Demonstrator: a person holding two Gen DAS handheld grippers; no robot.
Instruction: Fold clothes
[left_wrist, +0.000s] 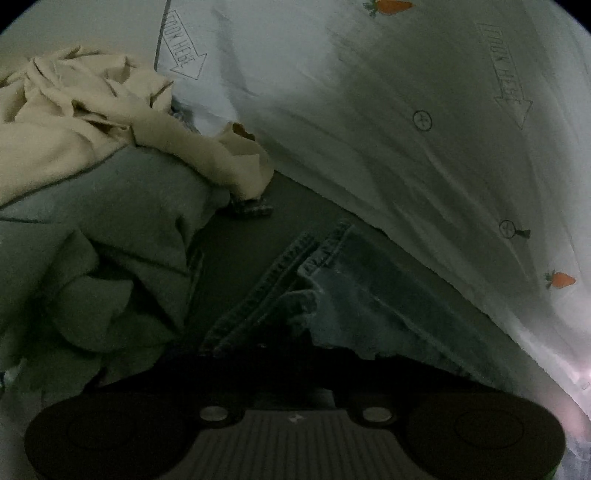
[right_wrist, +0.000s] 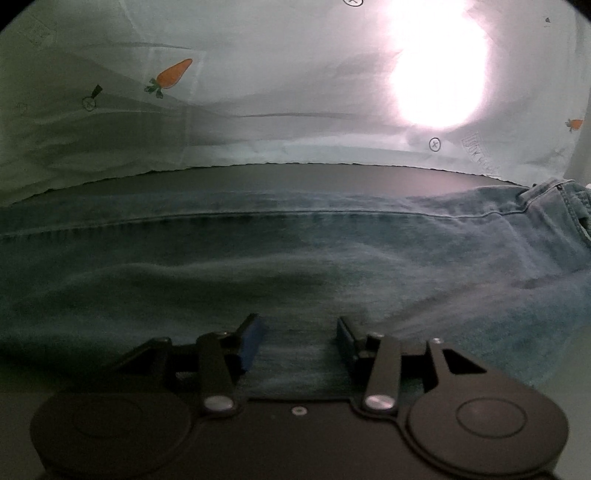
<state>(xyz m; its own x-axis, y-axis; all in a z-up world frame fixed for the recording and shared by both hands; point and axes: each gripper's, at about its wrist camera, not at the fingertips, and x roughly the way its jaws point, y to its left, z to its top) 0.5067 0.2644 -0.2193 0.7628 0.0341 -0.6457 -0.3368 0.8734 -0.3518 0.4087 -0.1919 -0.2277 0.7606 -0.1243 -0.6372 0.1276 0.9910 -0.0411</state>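
Blue jeans (right_wrist: 295, 258) lie flat across a dark table (right_wrist: 332, 177), waistband and pocket at the far right. My right gripper (right_wrist: 301, 339) is open just above the denim, its blue pads (right_wrist: 253, 341) apart with fabric between and under them. In the left wrist view the frayed hem of a jeans leg (left_wrist: 332, 295) lies right in front of the gripper body. The left fingers are hidden in darkness under the hem, so I cannot tell how the jaws stand.
A pile of clothes lies at the left: a cream garment (left_wrist: 74, 122) over a grey-green one (left_wrist: 110, 240). A white sheet with carrot prints (left_wrist: 424, 129) hangs behind the table; it also shows in the right wrist view (right_wrist: 258, 92) with a bright glare.
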